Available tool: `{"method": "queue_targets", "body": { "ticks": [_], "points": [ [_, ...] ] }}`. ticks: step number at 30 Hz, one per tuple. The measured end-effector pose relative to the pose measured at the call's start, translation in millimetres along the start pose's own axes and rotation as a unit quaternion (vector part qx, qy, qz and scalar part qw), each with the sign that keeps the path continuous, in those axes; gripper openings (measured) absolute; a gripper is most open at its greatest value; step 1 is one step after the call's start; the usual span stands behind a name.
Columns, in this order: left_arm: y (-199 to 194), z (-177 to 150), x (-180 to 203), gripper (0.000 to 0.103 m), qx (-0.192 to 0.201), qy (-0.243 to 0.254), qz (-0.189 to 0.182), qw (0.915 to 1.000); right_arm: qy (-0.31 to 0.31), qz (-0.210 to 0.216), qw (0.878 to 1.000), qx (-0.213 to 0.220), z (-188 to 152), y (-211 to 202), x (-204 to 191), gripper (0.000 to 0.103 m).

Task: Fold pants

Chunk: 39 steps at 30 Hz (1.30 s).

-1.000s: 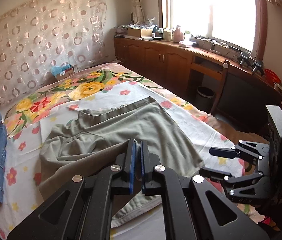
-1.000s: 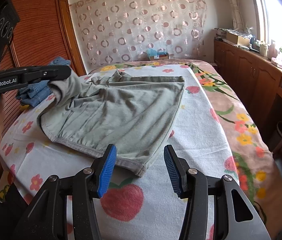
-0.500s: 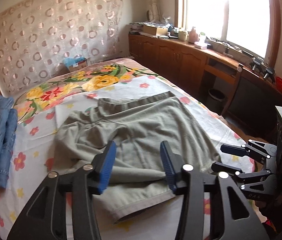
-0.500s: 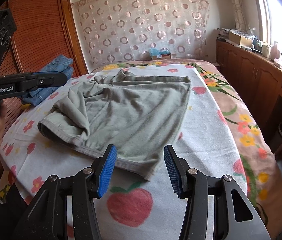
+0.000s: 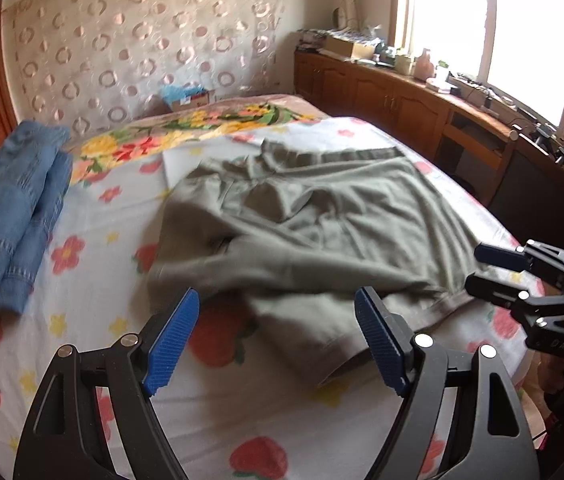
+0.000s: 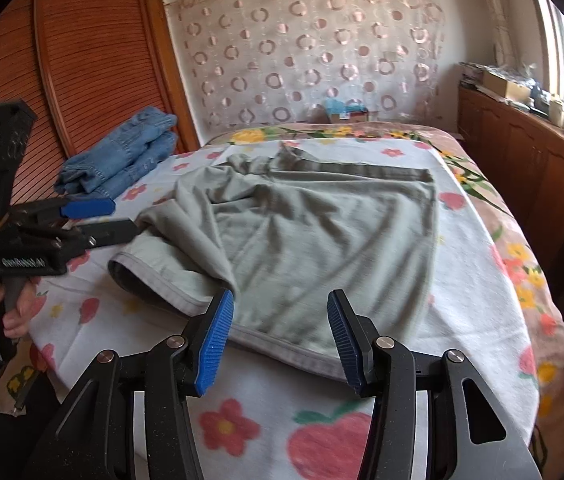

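— Location of the grey-green cotton pants (image 6: 314, 240)?
— Spread rumpled on the white flower-print bed sheet (image 6: 478, 312), one leg flopped across the middle.
— Left black gripper with blue pads (image 5: 276, 322)?
— Just been opening; released, nothing between the jaws, near hem just ahead.
— Right black gripper with blue pads (image 6: 280, 326)?
— Parted, empty, over the near hem.

left gripper (image 5: 276, 332): jaws just opened wide, nothing between them, drawn back off the cloth | olive pants (image 6: 322, 236): leg let go, dropped rumpled across the rest, hem near bed (image 6: 482, 320) edge | right gripper (image 6: 280, 340): edged closer over hem
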<state>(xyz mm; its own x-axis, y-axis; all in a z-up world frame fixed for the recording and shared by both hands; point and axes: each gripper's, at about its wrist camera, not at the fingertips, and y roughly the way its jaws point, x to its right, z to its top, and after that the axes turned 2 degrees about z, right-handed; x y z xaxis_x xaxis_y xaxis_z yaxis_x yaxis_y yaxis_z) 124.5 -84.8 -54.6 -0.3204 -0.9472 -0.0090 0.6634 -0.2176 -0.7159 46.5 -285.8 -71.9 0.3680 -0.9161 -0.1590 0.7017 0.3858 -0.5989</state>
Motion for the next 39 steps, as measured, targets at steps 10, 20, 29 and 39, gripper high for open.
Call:
{"method": "queue_targets", "body": {
  "ticks": [10,20,29,39],
  "points": [
    [20,-21,-4,0.081,-0.034,0.001,0.0,0.9994,-0.005,0.036,0.999,-0.024,1,27,-2,0.037],
    [25,-27,-5,0.081,-0.039,-0.008,-0.008,0.9992,-0.001,0.05,0.998,-0.046,8,43,6,0.024],
    [10,-24,-4,0.081,-0.017,-0.01,-0.009,0.9998,-0.003,0.054,0.998,-0.012,14,33,1,0.006],
    [-5,-15,-2,0.081,0.01,-0.014,-0.011,0.9998,-0.01,0.03,0.999,0.036,22,-2,13,0.006]
  ]
}}
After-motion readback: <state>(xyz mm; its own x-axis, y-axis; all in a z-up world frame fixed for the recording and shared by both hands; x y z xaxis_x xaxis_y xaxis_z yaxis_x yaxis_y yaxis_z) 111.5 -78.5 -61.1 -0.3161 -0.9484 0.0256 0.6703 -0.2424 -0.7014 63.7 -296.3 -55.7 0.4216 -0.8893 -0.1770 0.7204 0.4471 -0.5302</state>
